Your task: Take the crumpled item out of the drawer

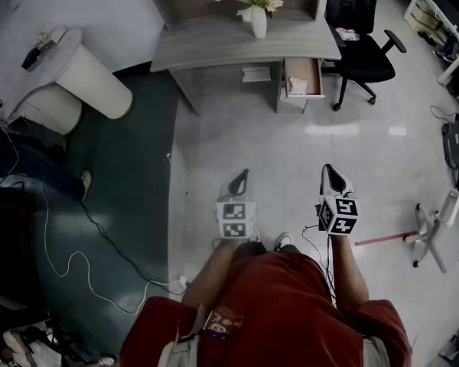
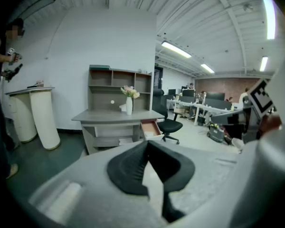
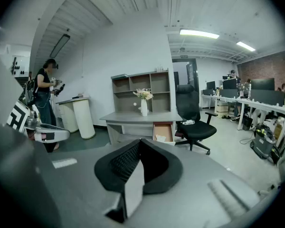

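The left hand-held gripper (image 1: 242,179) and the right hand-held gripper (image 1: 330,174) each have their jaws closed tip to tip on nothing, held low over the floor (image 1: 291,151). Well ahead, the drawer (image 1: 303,67) stands pulled out under the worktop (image 1: 214,48), and the white crumpled item (image 1: 297,86) lies inside it.

a grey counter (image 1: 214,48) stands against the wall with 1 white vase of flowers (image 1: 258,20) upright on its top. its drawer (image 1: 306,67) at the right end is open, and a crumpled white item (image 1: 297,86) lies inside. a black office chair (image 1: 363,56) stands on the pale floor (image 1: 291,151) just beside it.
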